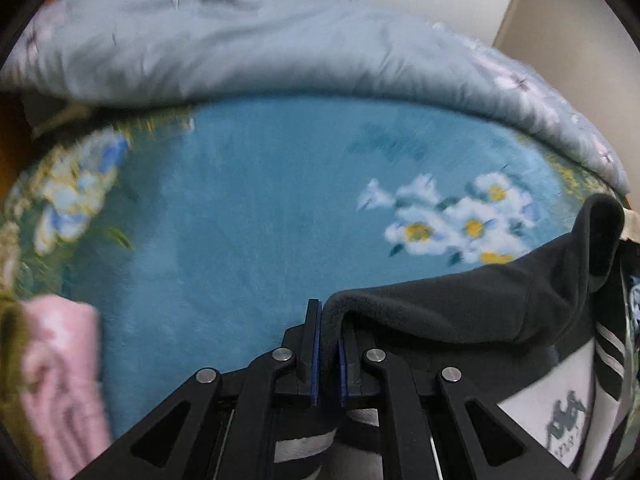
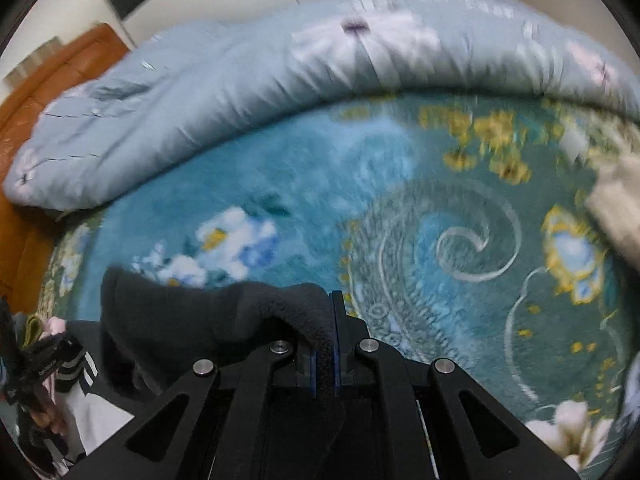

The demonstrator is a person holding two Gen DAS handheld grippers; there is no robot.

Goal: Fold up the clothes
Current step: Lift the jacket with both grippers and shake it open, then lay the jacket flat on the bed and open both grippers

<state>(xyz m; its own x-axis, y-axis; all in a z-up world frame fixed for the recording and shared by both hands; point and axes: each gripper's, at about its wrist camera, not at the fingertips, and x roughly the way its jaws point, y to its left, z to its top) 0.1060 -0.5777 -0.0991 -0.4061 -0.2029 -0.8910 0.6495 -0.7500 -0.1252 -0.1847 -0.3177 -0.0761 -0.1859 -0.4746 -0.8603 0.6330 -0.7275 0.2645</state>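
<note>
A dark grey fleece garment hangs between my two grippers above a blue floral blanket. My left gripper is shut on one edge of the fleece; the cloth runs off to the right. In the right wrist view my right gripper is shut on the other edge of the same fleece garment, which stretches to the left. The blanket lies below it. Both views are motion-blurred.
A light blue quilt is heaped along the far side of the bed, also in the right wrist view. A pink cloth lies at the left. A white and black striped garment is below. A beige cloth lies at the right.
</note>
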